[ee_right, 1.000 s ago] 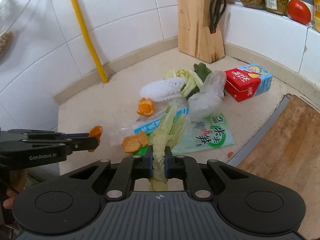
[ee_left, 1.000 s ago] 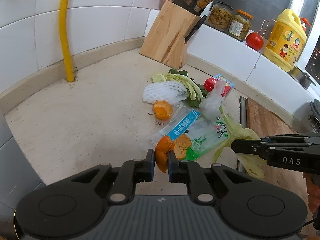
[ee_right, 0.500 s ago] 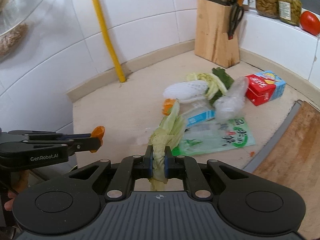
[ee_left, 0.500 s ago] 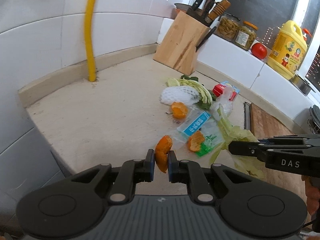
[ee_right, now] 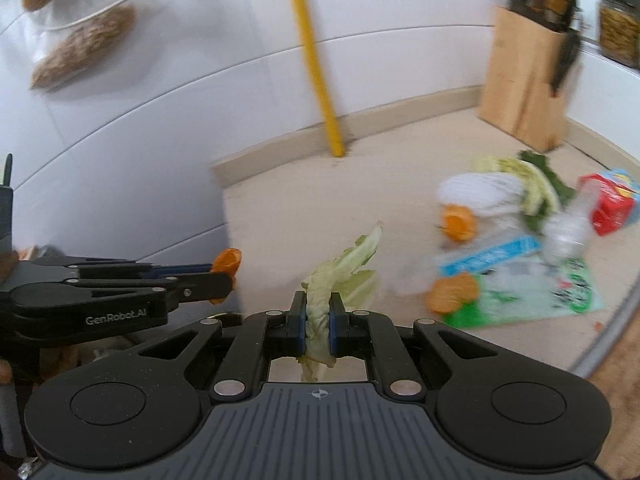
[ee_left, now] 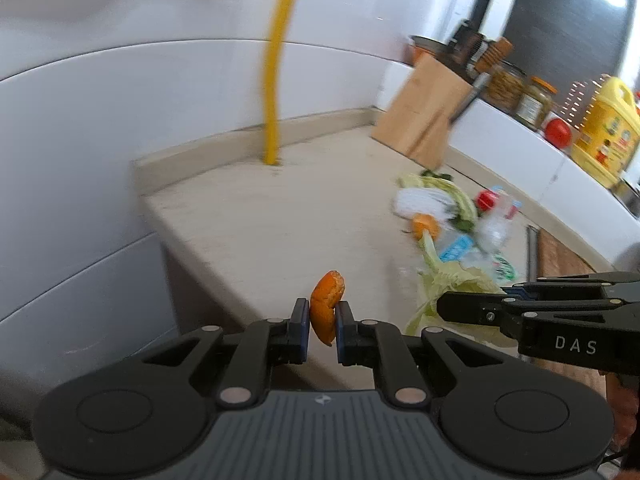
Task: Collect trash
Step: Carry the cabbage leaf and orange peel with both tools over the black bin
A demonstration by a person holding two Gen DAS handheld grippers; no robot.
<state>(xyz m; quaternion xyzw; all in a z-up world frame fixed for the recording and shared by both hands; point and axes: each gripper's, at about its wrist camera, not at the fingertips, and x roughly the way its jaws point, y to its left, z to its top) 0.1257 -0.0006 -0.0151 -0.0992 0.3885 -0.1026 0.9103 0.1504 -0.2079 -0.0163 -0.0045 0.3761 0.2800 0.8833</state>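
My left gripper (ee_left: 322,315) is shut on a curled orange peel (ee_left: 326,304) and hangs over the counter's left front corner. My right gripper (ee_right: 318,312) is shut on a pale green cabbage leaf (ee_right: 346,270), whose tip sticks up past the pads. In the right wrist view the left gripper (ee_right: 224,276) reaches in from the left with the peel (ee_right: 227,260) at its tip. More trash lies on the beige counter (ee_left: 288,216): a white foam net (ee_right: 476,192), two orange peels (ee_right: 456,218), a green packet (ee_right: 532,292), a clear plastic bottle (ee_right: 566,228) and a red carton (ee_right: 612,200).
A yellow pipe (ee_left: 276,80) runs up the tiled wall at the back. A wooden knife block (ee_left: 424,108) stands in the corner, with jars, a tomato (ee_left: 558,133) and a yellow jug (ee_left: 606,136) on the ledge. A wooden board (ee_left: 560,252) lies at the right.
Both grippers have pulled back and to the left, away from the trash pile, each still holding its piece. The pile now sits farther off to the right in both views.
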